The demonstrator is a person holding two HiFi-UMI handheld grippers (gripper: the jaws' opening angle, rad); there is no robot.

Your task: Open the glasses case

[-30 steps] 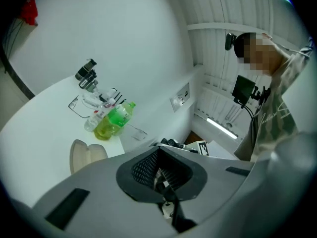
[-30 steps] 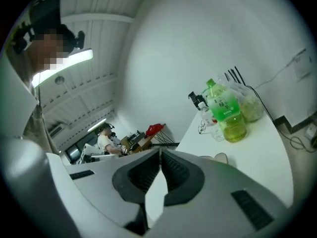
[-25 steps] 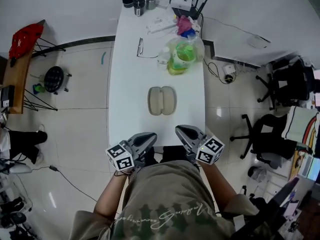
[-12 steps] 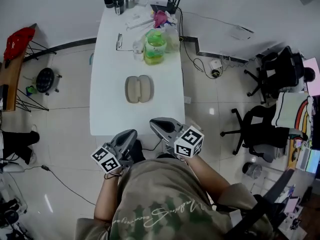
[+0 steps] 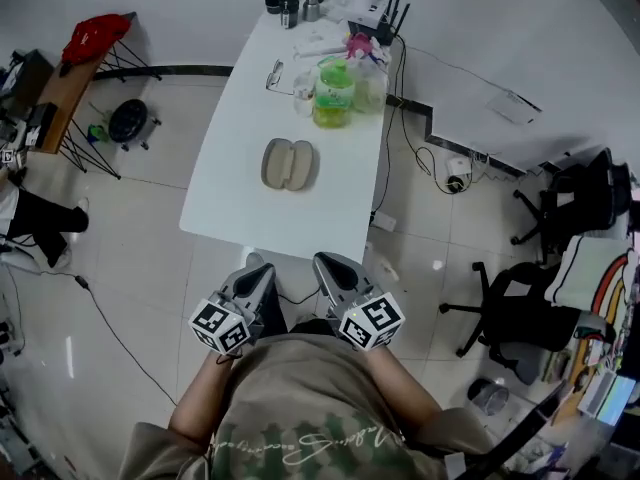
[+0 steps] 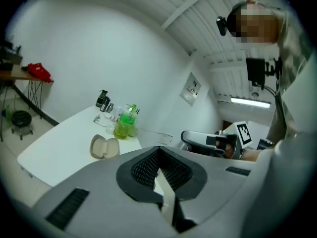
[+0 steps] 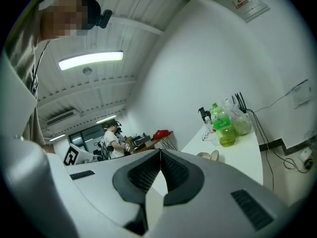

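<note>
Left hand-held gripper (image 5: 258,271): I read jaws closed flat together, nothing between. Right hand-held gripper (image 5: 326,264): same, pads meeting, empty. Both held low in front of person's torso, side by side, noses toward 12 o'clock, tipped slightly down, marker cubes nearest body. Both hang over floor, short of desk (image 5: 235,203) near edge. Glasses case (image 5: 288,164) lies mid-desk, 12 o'clock of both, well apart, halves spread open. Green bottle (image 5: 334,96) beyond case, 1 o'clock.
</note>
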